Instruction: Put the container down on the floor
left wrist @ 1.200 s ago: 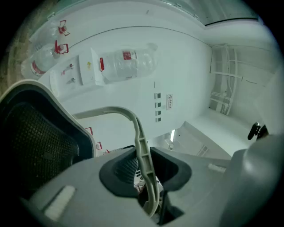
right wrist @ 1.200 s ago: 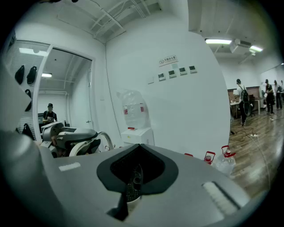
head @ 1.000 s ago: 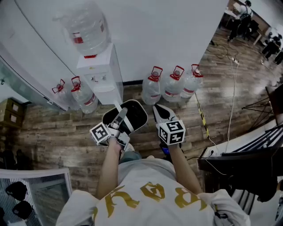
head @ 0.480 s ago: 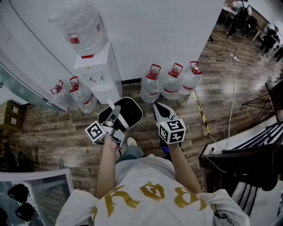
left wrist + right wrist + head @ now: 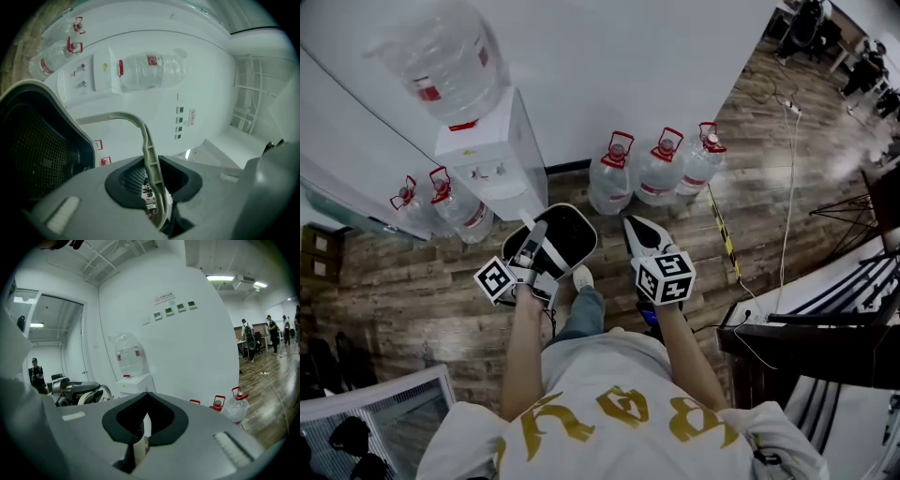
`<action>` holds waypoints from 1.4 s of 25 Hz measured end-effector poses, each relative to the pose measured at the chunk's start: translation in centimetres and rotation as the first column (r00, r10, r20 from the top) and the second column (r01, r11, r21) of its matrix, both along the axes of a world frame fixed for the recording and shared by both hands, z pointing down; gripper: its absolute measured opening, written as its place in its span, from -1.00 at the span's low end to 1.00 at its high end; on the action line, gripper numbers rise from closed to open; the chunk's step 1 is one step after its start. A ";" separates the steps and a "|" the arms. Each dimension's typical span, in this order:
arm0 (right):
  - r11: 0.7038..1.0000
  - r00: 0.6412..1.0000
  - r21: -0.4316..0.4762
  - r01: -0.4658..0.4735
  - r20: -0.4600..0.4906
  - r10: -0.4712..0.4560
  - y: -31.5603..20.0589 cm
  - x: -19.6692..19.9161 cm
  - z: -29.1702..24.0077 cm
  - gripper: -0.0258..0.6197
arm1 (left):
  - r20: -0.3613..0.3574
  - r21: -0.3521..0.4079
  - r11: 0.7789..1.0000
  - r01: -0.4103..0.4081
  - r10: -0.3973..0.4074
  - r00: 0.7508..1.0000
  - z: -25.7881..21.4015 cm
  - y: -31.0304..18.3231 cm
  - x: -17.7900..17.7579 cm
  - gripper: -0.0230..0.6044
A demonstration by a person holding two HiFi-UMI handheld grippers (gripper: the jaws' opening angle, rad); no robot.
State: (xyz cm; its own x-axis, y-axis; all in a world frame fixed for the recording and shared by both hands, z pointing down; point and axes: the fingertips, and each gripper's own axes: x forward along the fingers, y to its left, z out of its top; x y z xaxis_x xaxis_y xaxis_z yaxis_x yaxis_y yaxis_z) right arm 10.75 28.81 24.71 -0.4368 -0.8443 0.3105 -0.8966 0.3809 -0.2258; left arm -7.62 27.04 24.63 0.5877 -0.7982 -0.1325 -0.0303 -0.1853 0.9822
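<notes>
The container (image 5: 565,238) is a black bin with a white rim and a pale hoop handle (image 5: 149,151). It hangs above the wooden floor (image 5: 412,281), in front of the person's body, held by that handle. My left gripper (image 5: 535,240) is shut on the handle; in the left gripper view the jaws (image 5: 152,182) close round the pale strip, with the bin's mesh inside (image 5: 33,154) at the left. My right gripper (image 5: 637,232) is beside the bin on its right, apart from it, shut with nothing held (image 5: 143,423).
A white water dispenser (image 5: 492,173) with a big bottle on top stands against the wall just beyond the bin. Three water jugs (image 5: 657,174) stand to its right, two more (image 5: 441,204) to its left. A cable (image 5: 787,197) and dark furniture (image 5: 825,342) lie at the right. A shoe (image 5: 581,277) is under the bin.
The left gripper and the bin have drifted left and closer to the dispenser. A leg and shoe have come forward beneath the bin. The right gripper has hardly moved.
</notes>
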 end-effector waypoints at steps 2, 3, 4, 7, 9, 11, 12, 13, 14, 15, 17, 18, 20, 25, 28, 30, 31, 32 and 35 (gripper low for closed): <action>1.000 1.000 -0.012 0.001 -0.008 -0.001 -2.5 0.0 0.6 -0.84 | -0.020 0.004 1.000 0.005 -0.005 1.000 0.3 -2.4 0.2 -0.66; 1.000 1.000 -0.018 0.002 -0.012 -0.002 -4.0 0.0 0.9 -0.84 | -0.027 0.009 1.000 0.008 -0.008 1.000 0.5 -3.7 0.3 -0.66; 1.000 1.000 -0.026 0.002 -0.015 -0.002 -5.5 0.0 1.2 -0.84 | -0.030 0.010 1.000 0.007 -0.007 1.000 0.7 -4.9 0.5 -0.66; 0.999 1.000 -0.044 -0.008 -0.019 0.007 -9.6 0.0 1.9 -0.84 | -0.007 0.008 1.000 -0.022 0.023 1.000 1.6 -8.6 0.9 -0.67; 0.998 1.000 -0.052 -0.022 -0.021 0.021 -12.5 0.3 2.1 -0.84 | 0.009 0.008 0.999 -0.054 0.054 0.999 1.9 -11.4 1.5 -0.68; 0.997 0.999 -0.064 -0.038 -0.024 0.036 -15.0 0.4 2.5 -0.84 | 0.018 0.005 0.997 -0.080 0.080 0.997 2.0 -14.0 2.0 -0.68; 0.997 0.999 -0.070 -0.045 -0.027 0.043 -16.1 0.4 2.7 -0.84 | 0.019 0.004 0.996 -0.092 0.092 0.996 2.1 -15.4 2.2 -0.68; 0.996 0.998 -0.077 -0.052 -0.031 0.050 -17.3 0.4 3.0 -0.84 | 0.017 0.003 0.995 -0.103 0.103 0.995 2.1 -16.7 2.4 -0.68; 0.995 0.998 -0.084 -0.058 -0.036 0.055 -18.3 0.3 3.2 -0.84 | 0.013 0.001 0.993 -0.115 0.115 0.993 2.2 -18.1 2.6 -0.68; 0.994 0.997 -0.090 -0.065 -0.042 0.061 -19.3 0.3 3.4 -0.84 | 0.007 -0.002 0.992 -0.128 0.128 0.992 2.2 -19.4 2.8 -0.68; 0.992 0.996 -0.099 -0.077 -0.056 0.072 -21.2 0.2 3.8 -0.84 | -0.004 -0.004 0.988 -0.155 0.155 0.988 2.3 -21.6 3.2 -0.68; 0.991 0.995 -0.100 -0.083 -0.063 0.077 -22.0 0.2 3.9 -0.84 | -0.005 -0.002 0.986 -0.169 0.169 0.986 2.3 -22.6 3.4 -0.68; 0.990 0.993 -0.099 -0.098 -0.076 0.091 -23.5 0.4 3.8 -0.84 | 0.001 -0.001 0.981 -0.196 0.196 0.981 2.5 -24.4 3.8 -0.68; 0.986 0.988 -0.101 -0.135 -0.094 0.126 -26.1 1.4 3.7 -0.84 | -0.006 -0.011 0.973 -0.231 0.231 0.973 3.1 -27.6 4.6 -0.68; 0.980 0.983 -0.107 -0.165 -0.101 0.155 -27.3 2.4 3.6 -0.84 | -0.010 -0.017 0.970 -0.243 0.242 0.970 3.4 -29.1 5.0 -0.68; 0.977 0.981 -0.117 -0.176 -0.107 0.164 -27.7 2.9 3.8 -0.84 | -0.020 -0.019 0.967 -0.253 0.253 0.967 3.4 -29.6 5.3 -0.68; 0.977 0.980 -0.121 -0.176 -0.112 0.163 -27.9 3.0 4.0 -0.84 | -0.026 -0.020 0.966 -0.256 0.256 0.966 3.3 -29.7 5.4 -0.68; 0.977 0.981 -0.124 -0.172 -0.116 0.158 -28.2 3.0 4.1 -0.84 | -0.030 -0.021 0.967 -0.256 0.255 0.966 3.4 -29.9 5.5 -0.68; 0.981 0.984 -0.128 -0.148 -0.116 0.133 -29.4 2.4 4.6 -0.84 | -0.035 -0.025 0.970 -0.243 0.242 0.970 3.7 -30.7 5.6 -0.68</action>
